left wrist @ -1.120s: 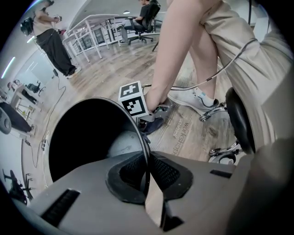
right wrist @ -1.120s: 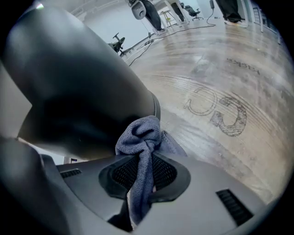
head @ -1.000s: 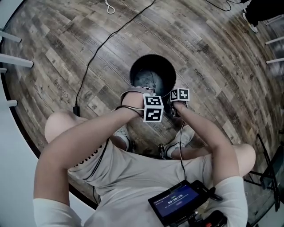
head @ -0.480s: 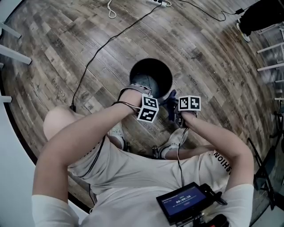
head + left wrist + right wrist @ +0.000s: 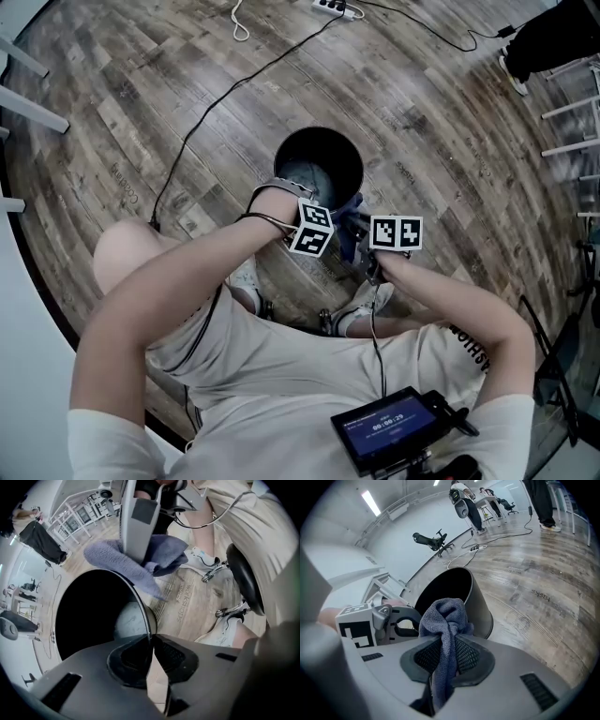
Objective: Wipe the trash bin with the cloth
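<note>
A dark round trash bin (image 5: 319, 130) stands on the wooden floor in front of the seated person. My left gripper (image 5: 306, 206) points straight down at the bin's near edge. Its jaws have just been closing, and they now pinch the thin rim (image 5: 136, 597), which runs between the pads at my left gripper (image 5: 151, 644). My right gripper (image 5: 354, 230) hangs just right of the bin, above the floor, shut on a blue-grey cloth (image 5: 348, 225). The cloth (image 5: 445, 616) bunches up out of my right gripper (image 5: 446, 656), with the bin (image 5: 480, 606) behind it.
A black cable (image 5: 216, 103) crosses the floor left of the bin, running up to a power strip (image 5: 333, 7). The person's shoes (image 5: 375, 298) rest just below the bin. A screen device (image 5: 389, 427) sits at the chest. Chair legs (image 5: 562, 356) stand at the right.
My right gripper has lifted up from low beside the bin, and the blue-grey cloth now shows hanging from it. My left gripper stays at the bin's near rim, shifted slightly.
</note>
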Demonstrator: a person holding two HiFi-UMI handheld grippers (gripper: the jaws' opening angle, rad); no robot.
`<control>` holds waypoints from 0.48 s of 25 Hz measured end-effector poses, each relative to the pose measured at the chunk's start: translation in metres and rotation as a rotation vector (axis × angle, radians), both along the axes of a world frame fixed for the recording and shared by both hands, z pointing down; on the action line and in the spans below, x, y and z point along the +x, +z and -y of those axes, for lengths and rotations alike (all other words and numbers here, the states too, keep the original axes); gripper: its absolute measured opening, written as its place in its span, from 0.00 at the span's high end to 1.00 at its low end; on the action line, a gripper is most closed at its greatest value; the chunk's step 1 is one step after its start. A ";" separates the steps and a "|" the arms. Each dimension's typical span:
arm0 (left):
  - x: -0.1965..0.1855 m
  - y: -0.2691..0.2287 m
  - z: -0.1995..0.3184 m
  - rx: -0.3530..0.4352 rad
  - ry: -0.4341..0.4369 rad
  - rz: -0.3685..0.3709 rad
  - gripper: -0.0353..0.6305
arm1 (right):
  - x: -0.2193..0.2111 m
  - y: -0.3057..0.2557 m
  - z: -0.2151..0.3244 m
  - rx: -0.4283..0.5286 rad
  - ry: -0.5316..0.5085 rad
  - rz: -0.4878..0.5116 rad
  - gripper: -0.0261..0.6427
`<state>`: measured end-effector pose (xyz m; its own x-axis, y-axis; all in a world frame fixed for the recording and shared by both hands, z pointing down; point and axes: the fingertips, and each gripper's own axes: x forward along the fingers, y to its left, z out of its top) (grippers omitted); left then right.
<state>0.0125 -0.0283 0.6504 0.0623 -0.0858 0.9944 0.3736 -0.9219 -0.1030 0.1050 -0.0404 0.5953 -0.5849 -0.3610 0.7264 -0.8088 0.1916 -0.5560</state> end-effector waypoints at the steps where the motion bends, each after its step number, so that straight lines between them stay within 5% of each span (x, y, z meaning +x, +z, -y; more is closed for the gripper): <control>1: 0.002 0.000 -0.002 -0.006 -0.005 -0.001 0.87 | 0.000 0.004 0.002 -0.007 0.001 -0.003 0.87; 12: 0.021 -0.006 -0.007 -0.069 -0.088 -0.059 0.91 | 0.017 0.073 0.026 -0.006 -0.072 -0.070 0.87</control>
<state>0.0337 -0.0210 0.6444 0.1157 -0.0250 0.9930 0.2858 -0.9566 -0.0574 0.1216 -0.0665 0.6685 -0.5568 -0.3158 0.7683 -0.8300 0.2471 -0.5000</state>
